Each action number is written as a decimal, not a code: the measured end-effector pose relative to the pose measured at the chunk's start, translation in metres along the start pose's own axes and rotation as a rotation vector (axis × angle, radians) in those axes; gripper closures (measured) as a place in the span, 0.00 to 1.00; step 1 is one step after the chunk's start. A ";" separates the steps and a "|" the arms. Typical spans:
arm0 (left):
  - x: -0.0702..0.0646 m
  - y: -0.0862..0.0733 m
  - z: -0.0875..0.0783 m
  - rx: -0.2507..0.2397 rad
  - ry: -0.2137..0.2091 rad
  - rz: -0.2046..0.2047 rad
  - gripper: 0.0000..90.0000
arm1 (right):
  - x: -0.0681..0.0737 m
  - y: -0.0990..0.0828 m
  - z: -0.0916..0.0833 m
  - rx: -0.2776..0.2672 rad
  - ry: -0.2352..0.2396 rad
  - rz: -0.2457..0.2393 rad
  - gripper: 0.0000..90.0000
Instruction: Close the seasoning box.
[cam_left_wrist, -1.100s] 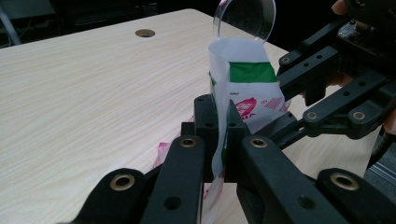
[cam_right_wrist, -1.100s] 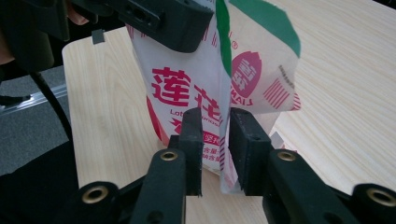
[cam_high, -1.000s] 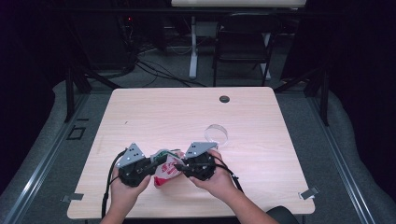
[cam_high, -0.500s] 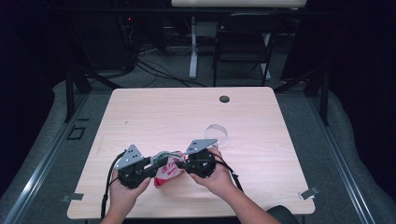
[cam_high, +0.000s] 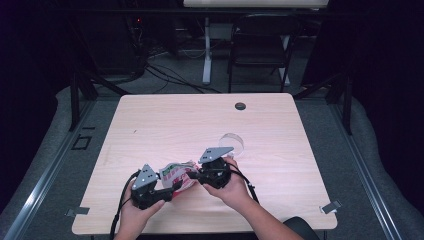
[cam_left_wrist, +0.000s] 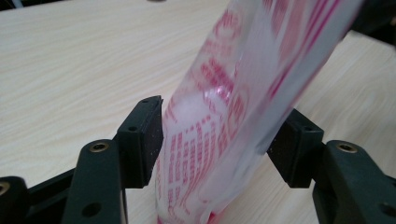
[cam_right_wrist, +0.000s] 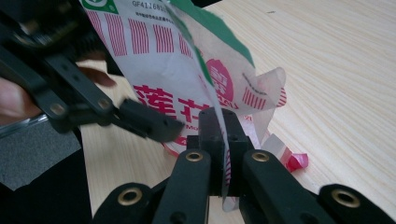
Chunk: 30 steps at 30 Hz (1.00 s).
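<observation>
A crinkled white plastic bag (cam_high: 175, 172) with red print and a green stripe hangs between my two grippers near the table's front edge. My right gripper (cam_high: 194, 175) is shut on the bag's thin edge (cam_right_wrist: 224, 135), pads pressed flat together with the film between them. My left gripper (cam_high: 174, 188) sits lower and to the left. Its jaws have just been opening and now stand wide, with the bag (cam_left_wrist: 224, 93) running down between the pads; the left pad (cam_left_wrist: 142, 135) lies right beside the film without pinching it. In the right gripper view, the left gripper's finger (cam_right_wrist: 140, 121) reaches in front of the bag (cam_right_wrist: 163, 60).
A clear round cup or lid (cam_high: 233, 143) lies on the wooden table (cam_high: 165, 125) just behind my right gripper. A black grommet (cam_high: 240, 106) sits near the far edge. A dark chair (cam_high: 260, 50) and cables stand on the floor beyond the table.
My left gripper has sunk a little toward the table and its jaws have opened off the bag. The right gripper has stayed in place, closing fully on the bag's edge.
</observation>
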<state>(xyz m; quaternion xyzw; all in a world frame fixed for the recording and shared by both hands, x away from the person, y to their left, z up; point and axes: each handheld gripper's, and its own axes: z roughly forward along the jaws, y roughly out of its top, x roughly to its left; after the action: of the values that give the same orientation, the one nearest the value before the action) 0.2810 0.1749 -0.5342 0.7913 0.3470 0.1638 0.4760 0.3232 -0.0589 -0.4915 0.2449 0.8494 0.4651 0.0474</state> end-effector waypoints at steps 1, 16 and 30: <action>0.000 -0.003 0.002 0.011 -0.005 0.000 0.45 | 0.000 0.000 0.000 -0.001 0.000 -0.001 1.00; 0.014 -0.020 0.026 0.050 -0.063 -0.095 0.40 | -0.001 -0.005 -0.001 -0.009 0.008 0.001 1.00; 0.015 -0.026 0.044 0.123 -0.069 -0.021 0.35 | 0.000 -0.008 -0.003 -0.011 0.003 -0.004 1.00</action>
<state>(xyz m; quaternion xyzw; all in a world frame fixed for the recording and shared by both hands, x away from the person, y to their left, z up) 0.3070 0.1649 -0.5796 0.8204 0.3482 0.1096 0.4401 0.3193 -0.0647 -0.4961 0.2423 0.8473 0.4701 0.0482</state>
